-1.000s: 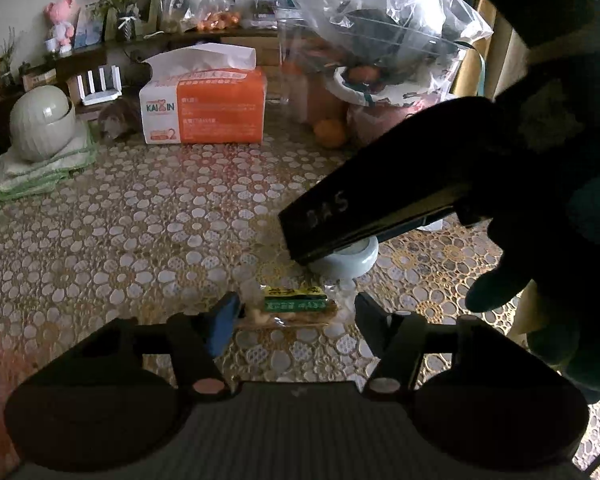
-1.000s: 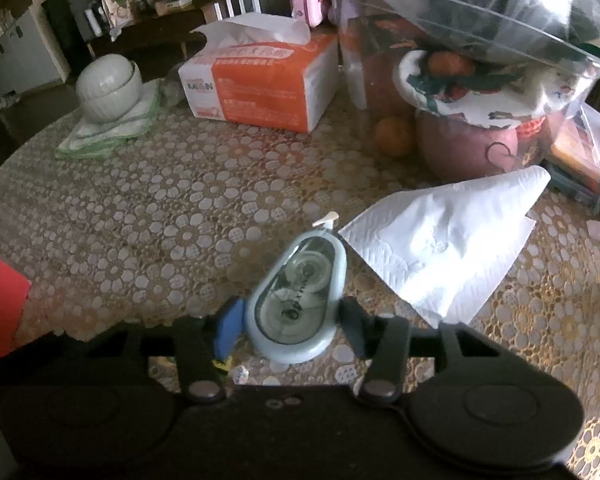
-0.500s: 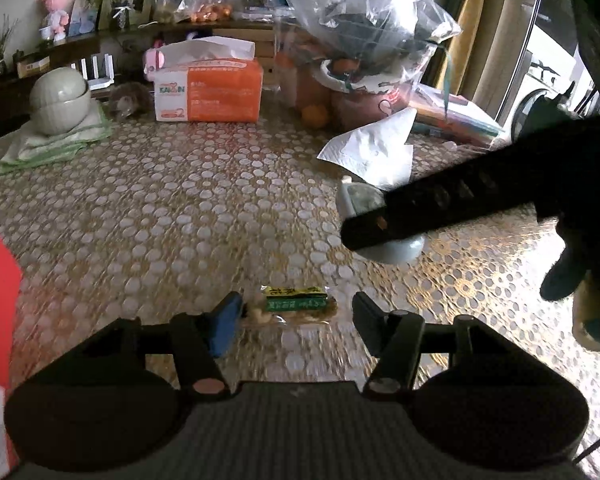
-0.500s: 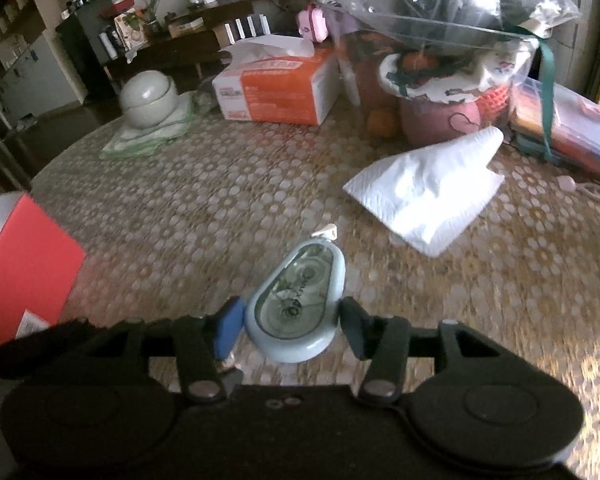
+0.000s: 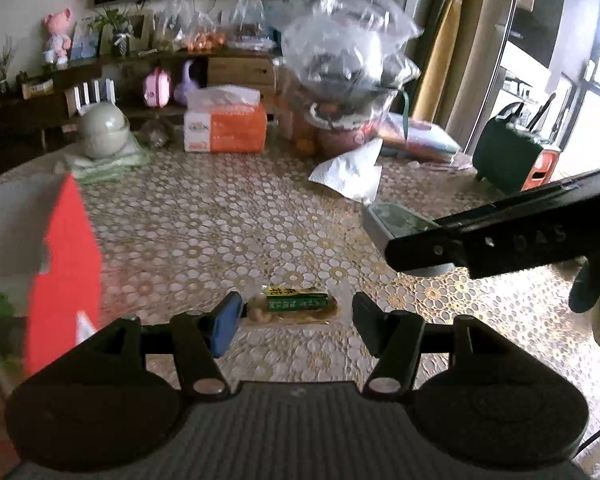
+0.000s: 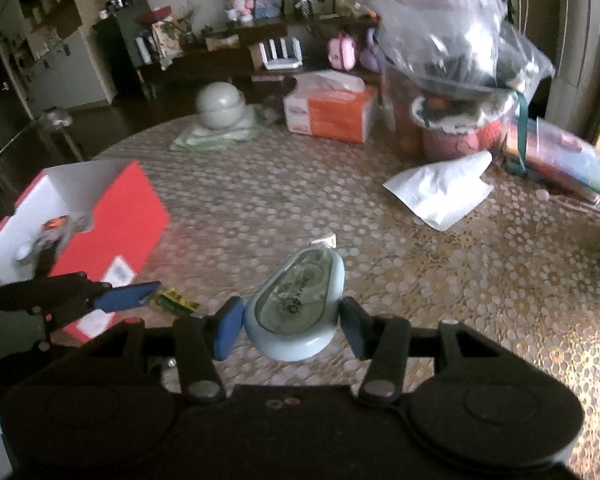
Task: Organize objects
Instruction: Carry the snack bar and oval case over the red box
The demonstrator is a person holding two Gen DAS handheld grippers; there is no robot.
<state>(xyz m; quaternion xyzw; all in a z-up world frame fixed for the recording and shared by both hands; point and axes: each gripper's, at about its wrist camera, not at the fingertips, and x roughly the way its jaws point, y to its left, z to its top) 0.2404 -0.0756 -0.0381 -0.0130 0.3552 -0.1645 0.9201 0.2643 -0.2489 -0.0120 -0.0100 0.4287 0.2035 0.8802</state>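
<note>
Red box (image 6: 100, 232): it sits at your far left, open at the top, with small items already lying in its white interior. I judge it to be the collecting place for this tidy-up.

Left gripper (image 5: 296, 316): your jaws stand wide apart and hold nothing. The blue pad is just beside the packet's left end; the black finger on the other side is clear of it.

Snack packet (image 5: 294, 304): it lies flat on the lace tablecloth (image 5: 220, 232), directly between your left fingers. Its long axis runs across the gap, finger to finger, so closing would pinch it end to end. A turn of the wrist to take it across its short side looks the safer grip to me.

Right gripper (image 6: 292, 320): both pads press the sides of the correction tape dispenser (image 6: 296, 304), which you hold lifted off the cloth, its narrow tip pointing away from you.

Key relation: the box lies to the left of both grippers. Your left hand is nearer it, so your right must carry the dispenser across, over the left gripper.

White tissue (image 6: 440, 192): loose on the cloth, far right, well apart from both grippers.
</note>
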